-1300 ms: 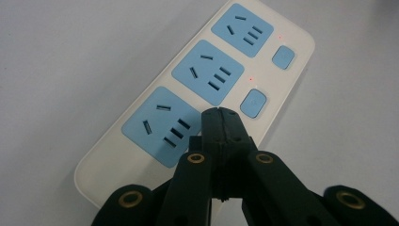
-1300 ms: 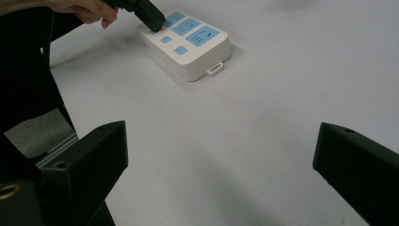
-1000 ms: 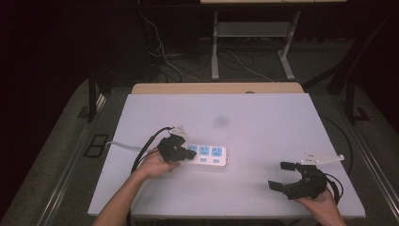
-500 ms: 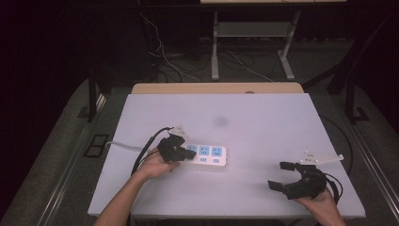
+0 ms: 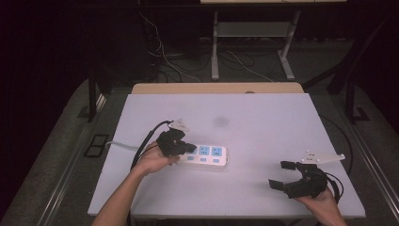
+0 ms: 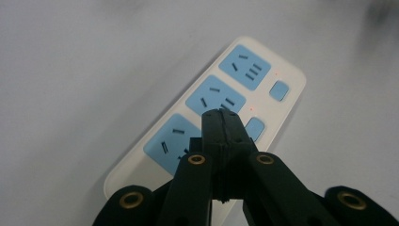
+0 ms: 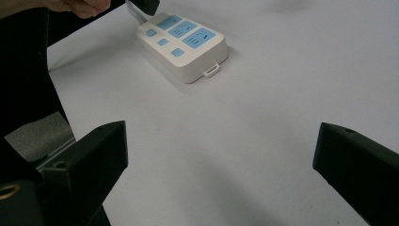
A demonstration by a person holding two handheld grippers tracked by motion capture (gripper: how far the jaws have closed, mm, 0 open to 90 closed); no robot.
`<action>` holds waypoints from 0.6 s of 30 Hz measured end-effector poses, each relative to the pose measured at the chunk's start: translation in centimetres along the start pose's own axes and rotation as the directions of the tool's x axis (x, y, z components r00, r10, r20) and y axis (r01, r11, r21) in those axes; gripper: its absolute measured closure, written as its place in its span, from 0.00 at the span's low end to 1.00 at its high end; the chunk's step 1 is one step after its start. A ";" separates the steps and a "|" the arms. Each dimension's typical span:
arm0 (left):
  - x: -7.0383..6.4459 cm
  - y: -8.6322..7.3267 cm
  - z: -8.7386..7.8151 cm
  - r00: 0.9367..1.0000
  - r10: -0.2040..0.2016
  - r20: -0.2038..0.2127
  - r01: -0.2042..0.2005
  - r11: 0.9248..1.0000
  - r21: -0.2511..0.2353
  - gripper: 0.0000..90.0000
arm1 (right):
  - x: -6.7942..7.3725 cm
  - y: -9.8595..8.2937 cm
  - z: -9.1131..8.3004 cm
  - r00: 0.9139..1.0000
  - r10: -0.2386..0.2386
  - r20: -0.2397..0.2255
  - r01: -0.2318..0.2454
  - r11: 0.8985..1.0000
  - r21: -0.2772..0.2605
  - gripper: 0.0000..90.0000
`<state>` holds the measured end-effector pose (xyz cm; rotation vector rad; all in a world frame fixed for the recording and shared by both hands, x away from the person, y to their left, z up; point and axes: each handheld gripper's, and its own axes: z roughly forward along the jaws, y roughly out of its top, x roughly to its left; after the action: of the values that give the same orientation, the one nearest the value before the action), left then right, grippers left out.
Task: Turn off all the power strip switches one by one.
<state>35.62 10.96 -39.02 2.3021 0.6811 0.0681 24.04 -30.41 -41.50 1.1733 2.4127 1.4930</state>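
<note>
White power strip: pressing a switch with closed jaws

White plastic, three blue sockets and three small blue square switches: the oblong power strip (image 5: 203, 155) lies flat a little left of the middle of the pale grey bench (image 5: 263, 113), its white cord (image 5: 123, 147) running off toward the bench's left edge.

On the left, the left hand-held gripper (image 5: 188, 147) sits over the strip's near-left end, jaws pressed together with nothing between them. In the left gripper view the joined tips (image 6: 222, 123) hover at the gap between the nearest socket (image 6: 175, 146) and the middle blue switch (image 6: 254, 128); whether they touch the plastic cannot be told. The step in hand looks like pushing a switch with that blunt tip. To do it well, I would keep the jaws closed so they act as one finger, shift the tip fully onto the switch button and clear of the socket slots, then press straight down. A slanted push would likely slide the light strip along the smooth bench.

On the right, the right hand-held gripper (image 5: 283, 174) rests near the bench's front right corner, jaws spread wide and empty, well apart from the strip. It could steady the strip's far end (image 7: 207, 52) if the press makes it skid.
</note>
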 end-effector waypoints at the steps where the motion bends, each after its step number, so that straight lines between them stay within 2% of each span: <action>1: 0.0 0.2 -0.1 1.000 0.002 0.001 -0.002 1.000 -0.004 1.00 | 0.0 0.0 0.0 1.000 -0.002 0.000 0.002 1.000 -0.001 0.04; 7: -0.5 1.3 -0.6 1.000 0.030 0.000 -0.030 1.000 0.001 1.00 | 0.0 0.0 0.0 1.000 -0.004 -0.001 0.004 1.000 -0.001 0.04; 18: -1.8 2.6 0.3 0.998 0.067 0.019 -0.068 0.998 0.019 1.00 | 0.0 0.1 0.1 1.000 -0.007 -0.002 0.007 1.000 0.001 0.04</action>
<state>35.37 8.32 -37.24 2.3415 0.5969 0.0716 24.07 -30.33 -41.46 1.1628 2.4162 1.4926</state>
